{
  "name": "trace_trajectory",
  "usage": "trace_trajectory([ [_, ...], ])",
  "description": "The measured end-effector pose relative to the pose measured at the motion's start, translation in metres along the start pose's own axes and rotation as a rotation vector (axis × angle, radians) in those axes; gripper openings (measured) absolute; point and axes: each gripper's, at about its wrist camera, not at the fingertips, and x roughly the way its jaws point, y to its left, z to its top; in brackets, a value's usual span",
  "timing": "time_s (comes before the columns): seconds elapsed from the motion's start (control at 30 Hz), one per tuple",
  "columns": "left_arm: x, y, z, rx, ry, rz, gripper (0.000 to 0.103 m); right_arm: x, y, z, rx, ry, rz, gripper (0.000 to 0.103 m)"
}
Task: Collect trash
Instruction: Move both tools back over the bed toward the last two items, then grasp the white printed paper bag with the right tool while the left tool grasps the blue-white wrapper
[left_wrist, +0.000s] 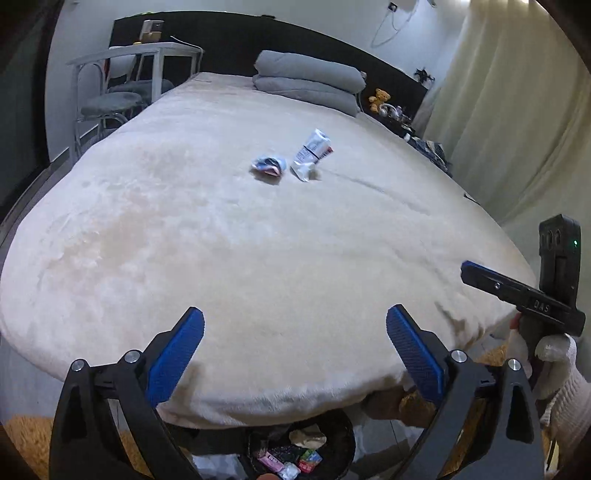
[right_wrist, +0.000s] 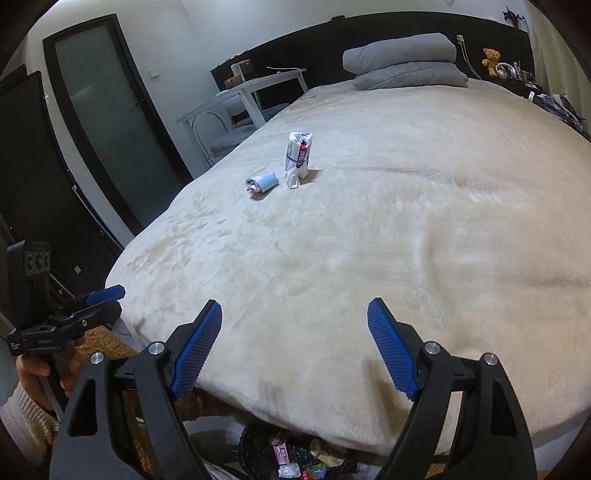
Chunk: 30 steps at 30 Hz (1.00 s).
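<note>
- Left gripper (left_wrist: 295, 328): blue pads spread wide apart, nothing between them; hovering over the near edge of the bed (left_wrist: 184, 240), pointed toward its far end.
- Right gripper (right_wrist: 294, 325): pads likewise apart and empty, over the same near edge, just right of the left one.
- Bin (left_wrist: 332, 435): dark, on the floor directly below both claws at the foot of the bed, already holding several coloured wrappers.
- Crumpled blue wrapper (left_wrist: 269, 167): on the blanket well beyond both claws, toward the middle of the bed; short, balled up, long axis roughly left to right; the nearer and lefter of the two remaining pieces.
- White tube-like packet (left_wrist: 311, 153): just right of the blue wrapper, close beside it but apart; long axis running near to far, tilting rightward at the far end in the left view, appearing almost upright in the right view.
- Bearing: both pieces lie ahead and far; almost dead centre for the left claw, ahead and left of centre for the right claw.
- Judgement: left claw better lined up on the blue wrapper, right claw on the packet; a long forward reach needed for either.
</note>
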Motion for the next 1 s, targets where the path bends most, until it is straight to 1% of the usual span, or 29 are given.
trace_trajectory([
  [0.1, 0.006, 0.007, 0.017, 0.005, -0.022, 0.008, 0.097, 0.009, -0.003, 0.015, 0.000, -0.016, 0.009, 0.081],
  [0.23, 0.013, 0.014, 0.042, 0.028, -0.072, 0.012, 0.097, 0.024, -0.004, 0.035, 0.002, -0.021, 0.020, 0.081],
  [0.27, 0.017, 0.016, 0.048, 0.033, -0.072, 0.014, 0.097, 0.029, -0.005, 0.041, 0.005, -0.024, 0.021, 0.083],
  [0.3, 0.021, 0.018, 0.055, 0.032, -0.071, 0.031, 0.097, 0.033, -0.005, 0.046, 0.006, -0.030, 0.020, 0.087],
  [0.33, 0.026, 0.021, 0.062, 0.026, -0.076, 0.059, 0.097, 0.038, -0.005, 0.052, 0.006, -0.039, 0.014, 0.089],
  [0.4, 0.034, 0.026, 0.072, 0.019, -0.084, 0.073, 0.097, 0.048, -0.007, 0.062, 0.010, -0.045, 0.010, 0.090],
  [0.53, 0.052, 0.034, 0.091, 0.031, -0.092, 0.085, 0.097, 0.074, -0.009, 0.080, 0.024, -0.026, 0.014, 0.092],
  [0.63, 0.068, 0.043, 0.100, 0.013, -0.067, 0.075, 0.097, 0.094, -0.007, 0.093, 0.022, -0.010, 0.027, 0.092],
  [0.77, 0.082, 0.057, 0.105, -0.017, 0.003, 0.021, 0.097, 0.123, -0.004, 0.110, 0.018, 0.010, 0.045, 0.092],
  [0.8, 0.083, 0.060, 0.107, -0.023, 0.004, 0.014, 0.097, 0.131, -0.003, 0.114, 0.014, 0.014, 0.045, 0.092],
  [0.93, 0.078, 0.075, 0.119, -0.057, -0.038, -0.023, 0.097, 0.164, -0.004, 0.131, 0.037, 0.048, 0.061, 0.092],
  [1.0, 0.077, 0.083, 0.124, -0.065, -0.056, -0.020, 0.097, 0.178, -0.004, 0.140, 0.054, 0.053, 0.068, 0.092],
])
